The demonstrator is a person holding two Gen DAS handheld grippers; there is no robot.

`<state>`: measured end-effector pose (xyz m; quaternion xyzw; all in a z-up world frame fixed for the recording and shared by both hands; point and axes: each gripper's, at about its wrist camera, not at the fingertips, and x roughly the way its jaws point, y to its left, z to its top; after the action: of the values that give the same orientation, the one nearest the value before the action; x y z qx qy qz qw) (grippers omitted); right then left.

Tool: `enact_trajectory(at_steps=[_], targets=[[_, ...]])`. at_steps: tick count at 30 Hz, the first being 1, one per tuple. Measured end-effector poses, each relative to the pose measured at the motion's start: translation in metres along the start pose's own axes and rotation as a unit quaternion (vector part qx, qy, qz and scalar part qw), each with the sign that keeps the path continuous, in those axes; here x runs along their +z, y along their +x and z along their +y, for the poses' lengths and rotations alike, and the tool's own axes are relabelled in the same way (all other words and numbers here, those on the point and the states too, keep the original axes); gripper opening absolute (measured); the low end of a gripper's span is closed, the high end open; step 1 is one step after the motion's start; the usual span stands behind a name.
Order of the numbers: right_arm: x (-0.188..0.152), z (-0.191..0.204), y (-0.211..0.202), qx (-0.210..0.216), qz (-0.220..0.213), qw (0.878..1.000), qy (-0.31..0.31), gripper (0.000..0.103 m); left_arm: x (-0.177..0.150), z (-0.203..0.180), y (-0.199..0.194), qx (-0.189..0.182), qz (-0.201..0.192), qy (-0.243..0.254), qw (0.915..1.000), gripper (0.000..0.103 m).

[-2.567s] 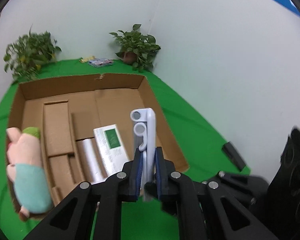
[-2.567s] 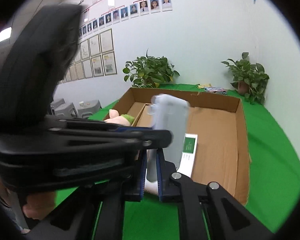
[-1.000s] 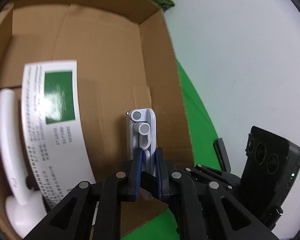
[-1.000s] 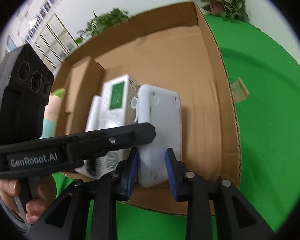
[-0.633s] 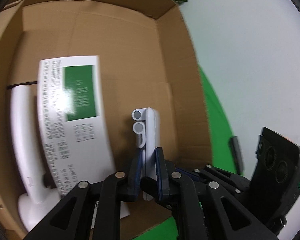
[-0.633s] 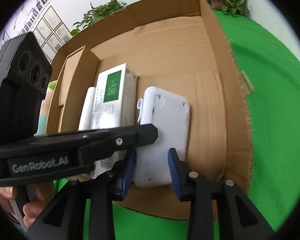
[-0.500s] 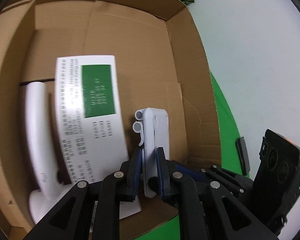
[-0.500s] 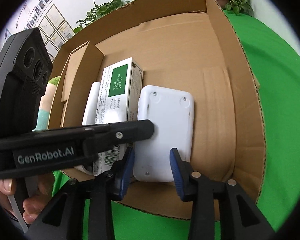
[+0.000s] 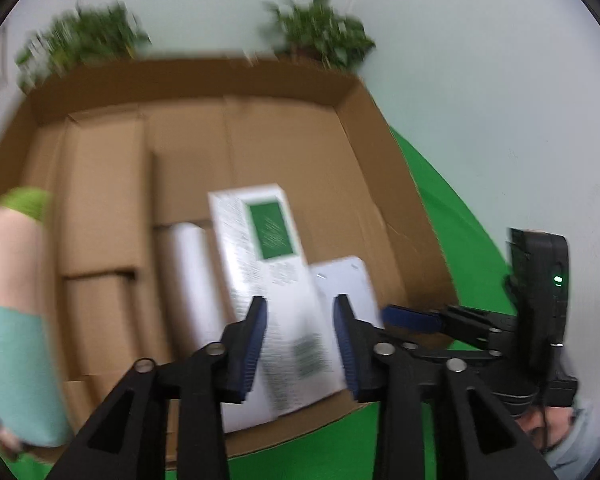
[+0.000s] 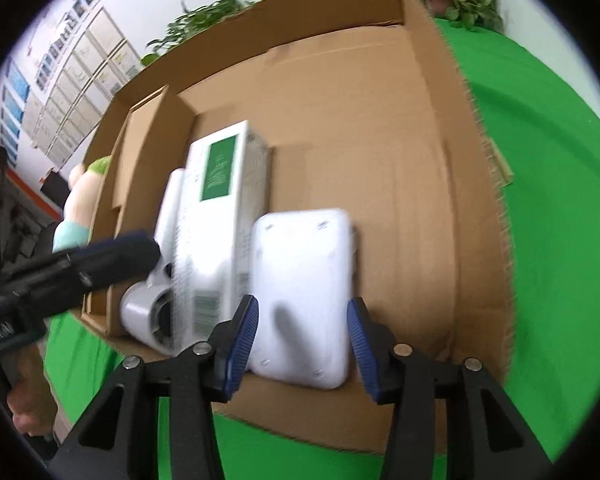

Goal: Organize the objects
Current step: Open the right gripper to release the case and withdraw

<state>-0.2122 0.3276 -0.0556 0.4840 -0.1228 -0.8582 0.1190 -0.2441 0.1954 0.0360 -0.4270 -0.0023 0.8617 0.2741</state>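
Observation:
A flat white device (image 10: 304, 296) lies on the floor of an open cardboard box (image 10: 380, 120), near its front wall; it also shows in the left wrist view (image 9: 348, 288). Beside it lies a white carton with a green label (image 10: 220, 216) (image 9: 268, 264) and a white handled item (image 10: 156, 280) (image 9: 192, 272). My right gripper (image 10: 302, 344) is open, its jaws either side of the white device and above it. My left gripper (image 9: 300, 340) is open and empty above the carton's near end.
A pink and teal plush toy (image 9: 8, 300) sits at the box's left edge. Cardboard dividers (image 9: 100, 200) fill the box's left part. Green cloth (image 10: 560, 200) covers the table. Potted plants (image 9: 320, 40) stand by the white wall behind.
Both grippers have opened and let go of the white device, which now lies flat in the box. The left gripper has pulled back and up.

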Motion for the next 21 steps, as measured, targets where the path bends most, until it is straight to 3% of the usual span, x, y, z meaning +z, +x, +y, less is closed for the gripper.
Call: enact_trajectory(at_steps=[1, 2, 3, 4, 5, 6, 8, 12, 17, 21], targets=[[-0.002, 0.004, -0.003, -0.004, -0.009, 1.0, -0.005, 0.045, -0.004, 0.001, -0.011, 0.019, -0.024, 0.01, 0.9995, 0.048], [-0.006, 0.012, -0.01, -0.025, -0.031, 0.999, -0.019, 0.052, -0.011, 0.002, -0.027, 0.051, -0.06, 0.022, 0.9966, 0.064], [-0.01, 0.019, -0.019, -0.049, -0.056, 0.997, -0.033, 0.061, -0.015, 0.008, -0.047, 0.077, -0.085, 0.026, 0.9931, 0.08], [-0.014, 0.027, -0.027, -0.066, -0.086, 0.993, -0.045, 0.085, -0.023, 0.011, -0.06, 0.11, -0.117, 0.029, 0.9867, 0.086], [-0.022, 0.038, -0.038, -0.076, -0.127, 0.987, -0.057, 0.094, -0.03, 0.011, -0.069, 0.138, -0.145, 0.031, 0.9793, 0.097], [-0.031, 0.049, -0.044, -0.073, -0.156, 0.982, -0.072, 0.094, -0.04, 0.015, -0.08, 0.157, -0.17, 0.032, 0.9724, 0.103], [-0.044, 0.066, -0.044, -0.071, -0.17, 0.978, -0.1, 0.094, -0.061, 0.023, -0.089, 0.189, -0.203, 0.03, 0.9603, 0.103], [-0.061, 0.075, -0.029, -0.09, -0.186, 0.975, -0.081, 0.094, -0.083, 0.038, -0.081, 0.226, -0.204, 0.031, 0.9519, 0.103], [-0.075, 0.074, -0.021, -0.127, -0.227, 0.963, -0.073, 0.094, -0.096, 0.058, -0.042, 0.228, -0.201, -0.001, 0.9528, 0.103], [-0.073, 0.073, -0.013, -0.139, -0.223, 0.962, -0.072, 0.094, -0.102, 0.07, -0.018, 0.23, -0.193, -0.01, 0.9538, 0.103]])
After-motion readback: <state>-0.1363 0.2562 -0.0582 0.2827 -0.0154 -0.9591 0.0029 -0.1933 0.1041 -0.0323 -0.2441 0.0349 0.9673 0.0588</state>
